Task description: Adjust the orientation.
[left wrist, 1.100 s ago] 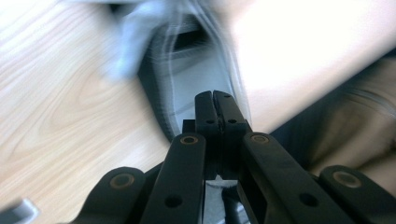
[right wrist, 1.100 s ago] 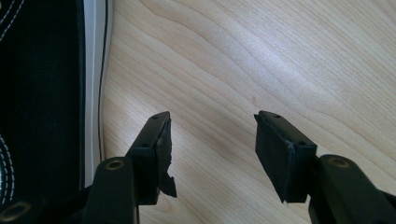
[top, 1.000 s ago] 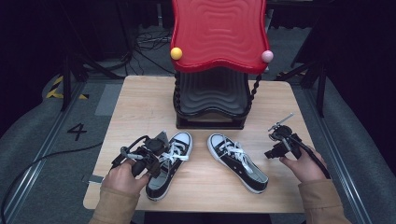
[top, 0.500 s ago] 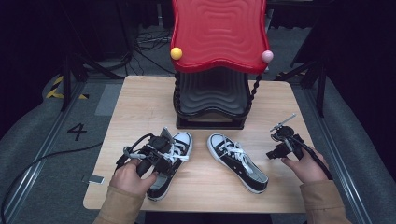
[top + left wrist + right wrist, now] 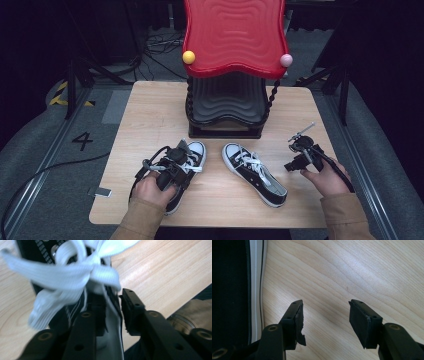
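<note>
Left sneaker [image 5: 186, 172]: sits on the worktop [image 5: 150, 115], near edge, left of its twin.
Left gripper [image 5: 112, 311]: we see its jaws, just now closing, straddling the canvas collar wall beside the white laces [image 5: 75, 282]; not yet clamped on it.
Right gripper [image 5: 325, 320]: released, jaws spread over bare wood beside the right sneaker [image 5: 255, 172].
Handling: light, soft canvas, stiff rubber sole; we'd pinch the collar, not the floppy laces.
</note>
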A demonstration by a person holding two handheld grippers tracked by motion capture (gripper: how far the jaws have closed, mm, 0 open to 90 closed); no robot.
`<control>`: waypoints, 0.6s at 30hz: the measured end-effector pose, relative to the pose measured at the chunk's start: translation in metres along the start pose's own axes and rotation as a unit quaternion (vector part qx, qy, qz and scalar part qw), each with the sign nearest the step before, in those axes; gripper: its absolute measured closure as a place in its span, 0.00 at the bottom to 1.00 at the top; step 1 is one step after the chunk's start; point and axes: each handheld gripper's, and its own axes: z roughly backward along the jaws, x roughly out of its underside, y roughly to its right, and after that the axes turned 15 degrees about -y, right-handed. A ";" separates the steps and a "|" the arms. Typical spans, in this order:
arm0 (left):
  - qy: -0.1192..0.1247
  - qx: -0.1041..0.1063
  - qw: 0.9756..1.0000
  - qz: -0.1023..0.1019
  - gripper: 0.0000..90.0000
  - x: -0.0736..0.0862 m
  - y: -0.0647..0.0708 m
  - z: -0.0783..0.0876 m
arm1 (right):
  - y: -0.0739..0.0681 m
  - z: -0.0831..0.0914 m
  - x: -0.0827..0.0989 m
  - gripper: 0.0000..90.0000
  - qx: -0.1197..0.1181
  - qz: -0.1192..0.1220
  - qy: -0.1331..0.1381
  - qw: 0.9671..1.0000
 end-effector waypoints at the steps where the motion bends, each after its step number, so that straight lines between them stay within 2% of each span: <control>1: 0.002 -0.004 1.000 0.000 0.87 -0.002 0.000 -0.002 | 0.000 0.000 0.000 0.50 0.000 0.000 0.000 1.000; 2: 0.002 -0.004 1.000 0.000 0.89 -0.002 0.000 -0.002 | 0.000 -0.001 0.000 0.50 0.000 0.002 -0.001 1.000; 3: 0.000 -0.017 1.000 0.001 0.93 -0.006 0.002 -0.007 | 0.000 -0.001 0.000 0.50 0.000 0.002 -0.002 1.000; 6: 0.002 -0.019 1.000 0.003 0.93 -0.008 0.001 -0.008 | 0.000 -0.002 0.000 0.50 -0.001 0.002 -0.003 1.000; 10: 0.025 -0.026 0.999 0.005 0.91 -0.012 0.001 -0.013 | 0.000 -0.004 0.001 0.50 -0.001 0.000 -0.006 1.000; 13: 0.040 -0.020 0.999 0.002 0.91 -0.014 -0.002 -0.014 | 0.000 -0.006 0.002 0.49 -0.001 -0.002 -0.007 1.000; 18: 0.042 -0.007 0.999 0.003 0.91 -0.014 -0.005 -0.014 | -0.001 -0.008 0.000 0.49 -0.003 -0.003 -0.014 1.000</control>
